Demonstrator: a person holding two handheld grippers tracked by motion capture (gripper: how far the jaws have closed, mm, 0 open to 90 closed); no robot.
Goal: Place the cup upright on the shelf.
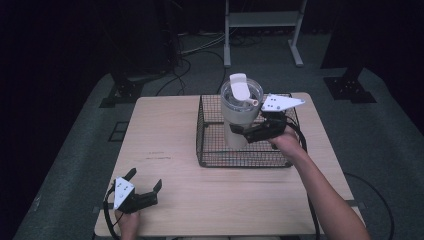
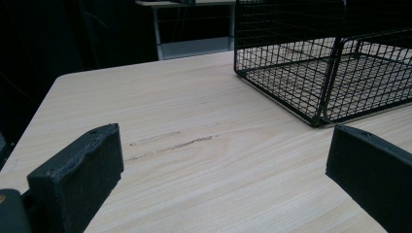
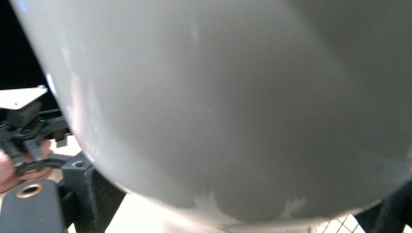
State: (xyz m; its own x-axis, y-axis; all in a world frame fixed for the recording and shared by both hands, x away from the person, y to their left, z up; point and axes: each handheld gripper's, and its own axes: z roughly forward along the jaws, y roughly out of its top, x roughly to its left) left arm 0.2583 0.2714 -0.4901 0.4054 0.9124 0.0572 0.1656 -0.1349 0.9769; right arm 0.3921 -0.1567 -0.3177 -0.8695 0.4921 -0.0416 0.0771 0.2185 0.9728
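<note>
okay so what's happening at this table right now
A person is working with a handheld tool in each hand. The right tool is clamped on the lower body of a white tumbler with a clear lid, holding it over the black wire basket; whether it touches the basket floor cannot be told. The left tool rests open near the front left corner of the wooden table, holding nothing.

One tumbler (image 1: 240,112), one wire basket (image 1: 210,150).

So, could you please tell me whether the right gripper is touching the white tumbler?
Touching. In the high view the right gripper clamps the white tumbler above the wire basket; the right gripper view shows its fingers against the wall.
</note>
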